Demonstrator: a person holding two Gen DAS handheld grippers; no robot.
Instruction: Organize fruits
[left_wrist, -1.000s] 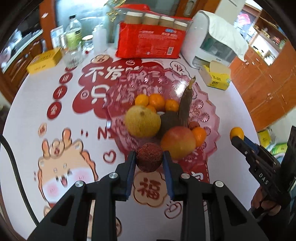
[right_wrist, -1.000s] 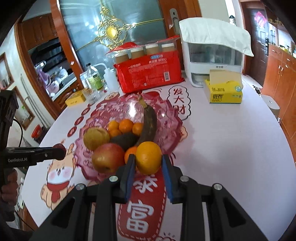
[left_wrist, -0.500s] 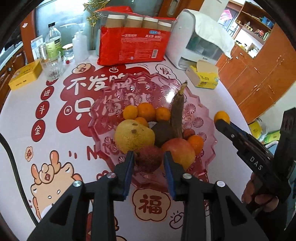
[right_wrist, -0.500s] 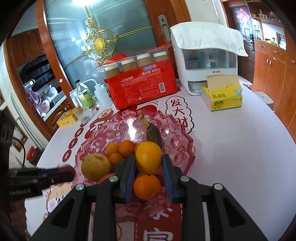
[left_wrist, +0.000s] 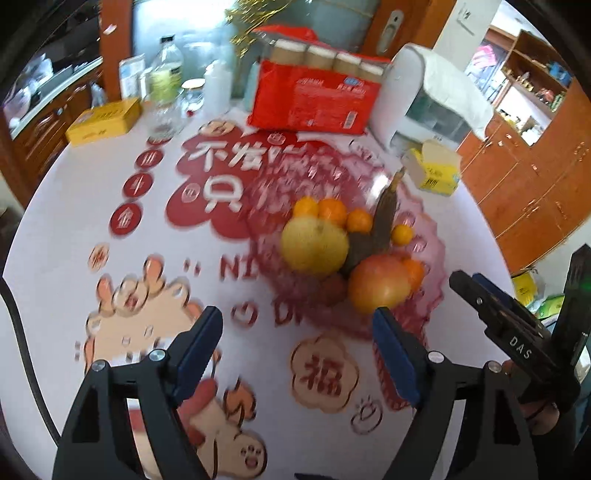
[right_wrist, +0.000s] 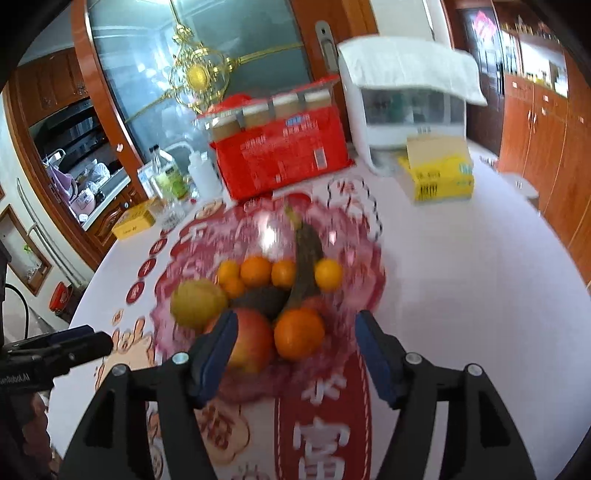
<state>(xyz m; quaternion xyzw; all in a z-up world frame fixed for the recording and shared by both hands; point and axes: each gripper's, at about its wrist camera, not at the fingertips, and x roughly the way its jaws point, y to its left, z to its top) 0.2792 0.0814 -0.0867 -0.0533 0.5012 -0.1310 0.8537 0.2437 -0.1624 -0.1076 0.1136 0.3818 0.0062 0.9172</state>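
Now, operator, your pink glass dish (right_wrist: 364, 258) sits mid-table on the red-printed cloth (left_wrist: 66, 236), and it holds all the fruit. At its front lie an apple (right_wrist: 249, 345) and an orange (right_wrist: 298, 333), side by side. Behind them rests a dark avocado (right_wrist: 264, 299), with a blackened banana (right_wrist: 308, 251) running from it toward the far rim. A yellow pear (right_wrist: 197, 304) sits at the dish's left side. Small tangerines (right_wrist: 255, 271) line the back, and one more lies right of the banana. In your left view a dark red lychee (left_wrist: 334, 290) shows just left of the apple, though blur makes its outline uncertain.

Your left gripper (left_wrist: 297, 334) has just been opening: its blue pads stand wide apart with nothing between them but bare cloth. The lychee lies in the dish beyond the fingertips, clear of both pads. The apple is just past the right fingertip.

Your right gripper (right_wrist: 293, 334) has likewise just been opening, and its pads are spread. The orange lies in the dish between and just beyond the tips, touching neither pad. The apple sits behind the left pad.

Behind the dish stand a red pack (right_wrist: 280, 155) of paper cups, a white appliance (right_wrist: 406, 110) and a yellow tissue box (right_wrist: 439, 173).
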